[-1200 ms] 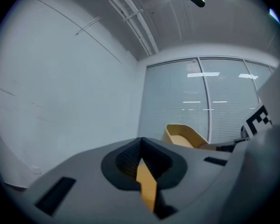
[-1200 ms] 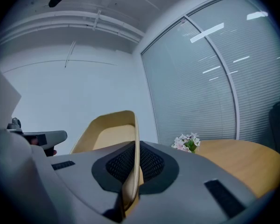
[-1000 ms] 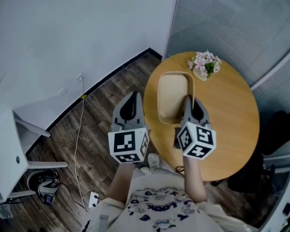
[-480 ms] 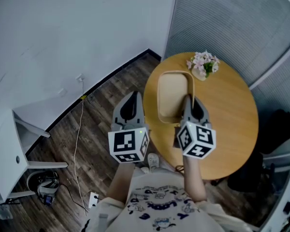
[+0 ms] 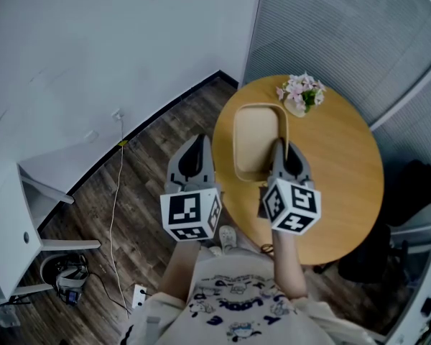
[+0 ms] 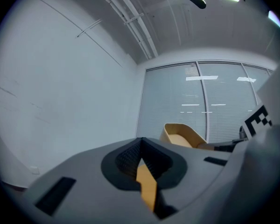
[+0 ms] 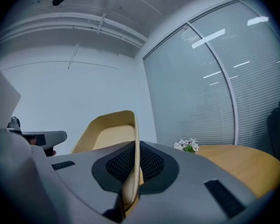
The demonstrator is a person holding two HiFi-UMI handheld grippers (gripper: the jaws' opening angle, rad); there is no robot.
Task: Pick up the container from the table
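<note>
The tan container (image 5: 256, 136) is held over the round table (image 5: 341, 178) near a bunch of flowers (image 5: 302, 93), its near rim pinched in the right gripper's (image 5: 279, 148) jaws, while the left gripper (image 5: 196, 144), jaws together and empty, hovers beside it, off the table's edge.

Empty tan oblong container (image 5: 256, 139), rim clamped by right tool (image 7: 135, 164).

Round wooden table (image 5: 337, 192) — a small bunch of pink flowers (image 5: 302, 93) near its far edge.
</note>
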